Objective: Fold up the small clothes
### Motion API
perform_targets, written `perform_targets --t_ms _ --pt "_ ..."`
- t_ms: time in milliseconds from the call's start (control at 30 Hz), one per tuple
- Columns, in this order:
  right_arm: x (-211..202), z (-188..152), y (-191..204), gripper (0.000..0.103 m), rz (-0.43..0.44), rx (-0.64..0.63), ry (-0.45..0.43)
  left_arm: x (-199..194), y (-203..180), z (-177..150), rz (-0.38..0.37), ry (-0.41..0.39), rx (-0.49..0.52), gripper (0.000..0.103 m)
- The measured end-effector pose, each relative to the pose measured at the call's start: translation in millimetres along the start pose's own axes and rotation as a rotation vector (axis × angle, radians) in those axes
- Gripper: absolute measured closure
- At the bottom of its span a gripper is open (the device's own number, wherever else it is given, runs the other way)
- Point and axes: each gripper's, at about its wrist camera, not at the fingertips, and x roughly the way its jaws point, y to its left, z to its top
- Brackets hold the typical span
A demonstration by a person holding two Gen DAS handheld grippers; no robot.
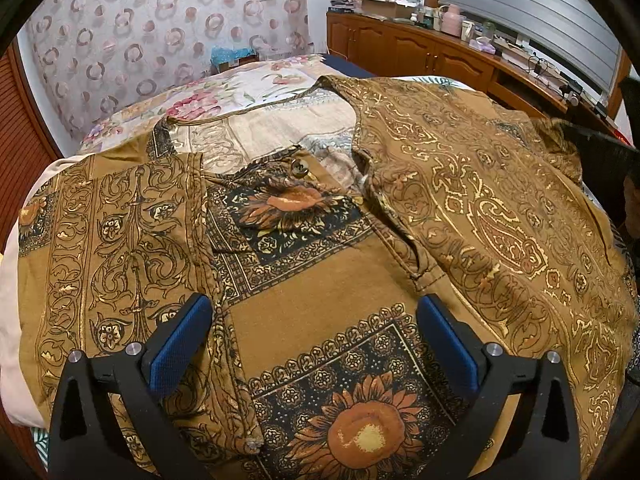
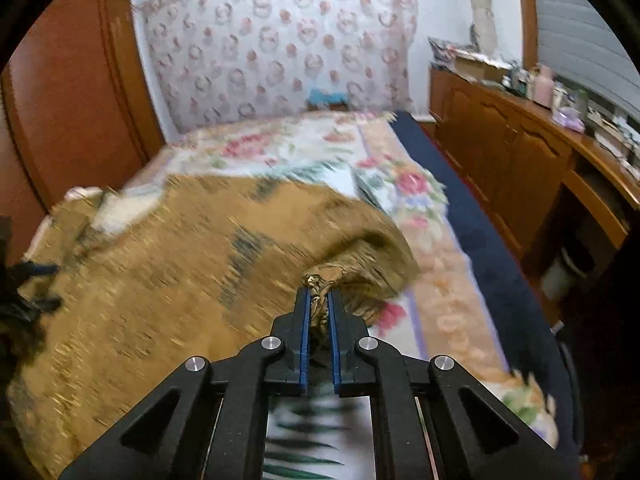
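Pinching a bunched edge of the shirt [image 2: 224,264], right gripper [image 2: 319,304] nearly shut on cloth between blue pads. Spreads ahead and leftward from that grip, over the floral bed [image 2: 404,184]. Left gripper [image 1: 316,320] wide open, nothing held, hovering just above the shirt's front, long axis running straight ahead toward the collar. Thin woven cotton, mustard with paisley and sunflower prints, limp, creasing easily.

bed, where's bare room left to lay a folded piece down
Free: the floral bedspread between the brown patterned shirt and the curtain, and the strip between the shirt and the navy bed edge. Crowded: the near end under the shirt, and the cluttered cabinet top.
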Motion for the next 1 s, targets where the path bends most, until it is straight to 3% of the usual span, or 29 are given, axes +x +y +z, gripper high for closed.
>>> perform_targets --t_ms 133,267,467,600,767,900,1000 --pt "-5.4 5.0 31.9 0.095 0.092 -0.044 -0.031 0.0 -0.3 -0.2 0.000 0.000 -0.001 0.000" --pt "8.3 -4.5 65.7 0.095 0.188 -0.103 0.027 -2.2 1.8 0.7 0.001 -0.010 -0.012 0.000" --pt "31.1 -30.5 81.3 0.095 0.203 -0.145 0.134 -24.7 11.5 8.3 -0.023 -0.089 -0.076 0.000" --pt "30.8 -35.4 75.9 0.095 0.213 -0.128 0.136 -37.8 9.8 13.5 -0.009 -0.131 -0.072 0.000" --pt "25.7 -15.6 83.0 0.080 0.184 -0.128 0.136 -50.6 7.5 18.5 -0.019 -0.185 -0.086 0.000" --pt "13.4 -6.2 83.3 0.051 0.166 -0.123 0.086 -55.1 7.8 19.7 -0.023 -0.201 -0.092 0.000" --pt "11.7 1.3 73.4 0.049 0.138 -0.113 0.061 -55.6 9.8 19.2 -0.022 -0.204 -0.098 0.000"
